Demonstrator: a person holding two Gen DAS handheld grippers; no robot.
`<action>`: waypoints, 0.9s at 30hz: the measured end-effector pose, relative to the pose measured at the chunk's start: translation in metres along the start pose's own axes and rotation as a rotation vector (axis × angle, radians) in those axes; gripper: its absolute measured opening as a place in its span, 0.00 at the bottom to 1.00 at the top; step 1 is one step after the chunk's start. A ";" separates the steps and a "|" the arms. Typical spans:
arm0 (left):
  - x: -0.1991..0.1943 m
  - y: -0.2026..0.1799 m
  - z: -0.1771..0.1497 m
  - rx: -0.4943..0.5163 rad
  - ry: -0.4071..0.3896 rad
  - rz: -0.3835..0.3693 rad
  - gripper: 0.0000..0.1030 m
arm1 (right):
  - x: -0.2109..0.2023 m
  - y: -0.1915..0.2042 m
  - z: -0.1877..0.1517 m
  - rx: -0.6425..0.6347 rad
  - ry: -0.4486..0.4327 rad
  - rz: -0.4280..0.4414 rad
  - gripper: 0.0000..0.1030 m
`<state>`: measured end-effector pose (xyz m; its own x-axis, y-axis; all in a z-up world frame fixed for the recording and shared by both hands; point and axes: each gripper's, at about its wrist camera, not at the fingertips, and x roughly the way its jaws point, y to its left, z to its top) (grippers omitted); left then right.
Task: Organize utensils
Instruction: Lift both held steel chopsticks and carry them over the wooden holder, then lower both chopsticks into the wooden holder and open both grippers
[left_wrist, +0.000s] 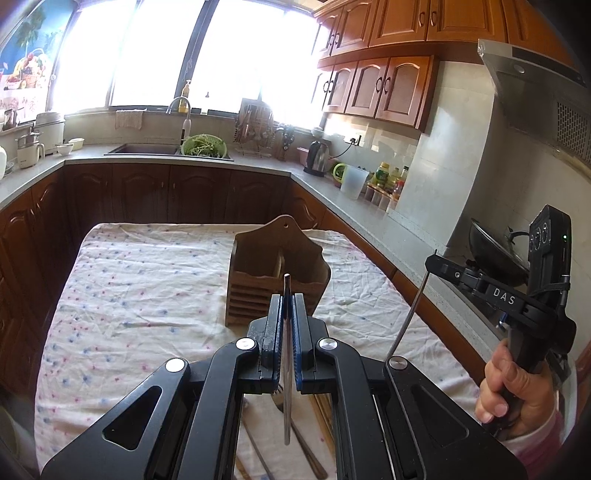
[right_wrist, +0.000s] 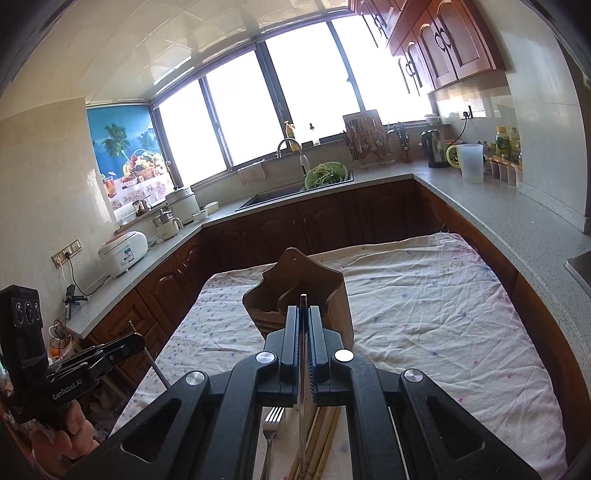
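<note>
A brown wooden utensil holder (left_wrist: 277, 273) with two compartments stands on the cloth-covered table; it also shows in the right wrist view (right_wrist: 306, 295). My left gripper (left_wrist: 286, 302) is shut on a thin metal utensil handle (left_wrist: 286, 369), held just in front of the holder. My right gripper (right_wrist: 303, 317) is shut on another thin metal utensil (right_wrist: 303, 406), also close in front of the holder. In the left wrist view the right gripper (left_wrist: 434, 260) holds a metal rod (left_wrist: 410, 314) hanging down. A fork (right_wrist: 271, 424) and wooden chopsticks (right_wrist: 321, 435) lie on the cloth below.
The table carries a white floral cloth (left_wrist: 147, 288). Grey counters (right_wrist: 517, 221) run around the room with a sink (left_wrist: 147, 149), a green colander (left_wrist: 203, 144), a kettle (left_wrist: 318, 158), a plastic jug (left_wrist: 352, 181), bottles and a wok (left_wrist: 495, 254).
</note>
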<state>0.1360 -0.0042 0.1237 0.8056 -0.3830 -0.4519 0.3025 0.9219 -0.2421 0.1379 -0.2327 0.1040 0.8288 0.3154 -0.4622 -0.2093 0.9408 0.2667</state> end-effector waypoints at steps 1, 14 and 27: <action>0.001 0.001 0.003 -0.002 -0.006 -0.001 0.03 | 0.001 0.000 0.003 0.001 -0.006 0.001 0.04; 0.012 0.014 0.062 0.009 -0.123 0.015 0.03 | 0.026 0.000 0.053 0.005 -0.102 -0.003 0.04; 0.052 0.031 0.136 0.023 -0.269 0.053 0.04 | 0.076 -0.013 0.116 0.039 -0.214 -0.022 0.04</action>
<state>0.2567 0.0126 0.2097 0.9260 -0.3077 -0.2189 0.2652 0.9426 -0.2030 0.2637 -0.2356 0.1630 0.9250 0.2572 -0.2796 -0.1728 0.9403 0.2932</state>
